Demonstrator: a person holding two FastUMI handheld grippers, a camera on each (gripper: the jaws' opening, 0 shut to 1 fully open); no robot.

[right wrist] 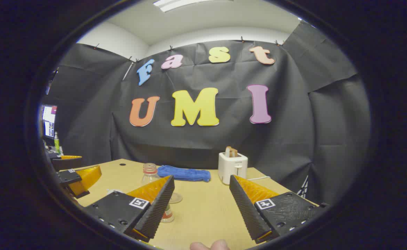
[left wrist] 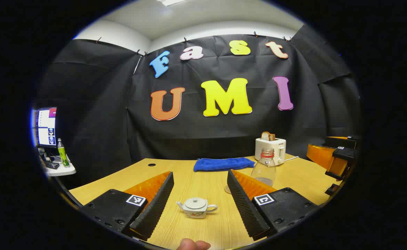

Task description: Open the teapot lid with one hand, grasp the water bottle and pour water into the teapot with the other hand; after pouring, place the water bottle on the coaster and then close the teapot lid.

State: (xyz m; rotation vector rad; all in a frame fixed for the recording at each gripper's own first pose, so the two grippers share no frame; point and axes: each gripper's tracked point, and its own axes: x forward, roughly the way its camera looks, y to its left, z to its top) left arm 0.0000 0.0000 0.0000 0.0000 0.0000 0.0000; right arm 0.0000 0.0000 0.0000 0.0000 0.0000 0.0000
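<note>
Both tongs, left (left wrist: 200,199) and right (right wrist: 201,205), are held spread; the lid (left wrist: 195,201), centred between the left's fingers, should be pinched squarely by its knob.

Even overhead ceiling light (left wrist: 170,2), sharp focus, fisheye-bent edges.

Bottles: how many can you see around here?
2. A clear water bottle stands uncapped on the wooden table, in front of the toaster. A green bottle stands on the side shelf by the monitor. Others may be hidden.
</note>
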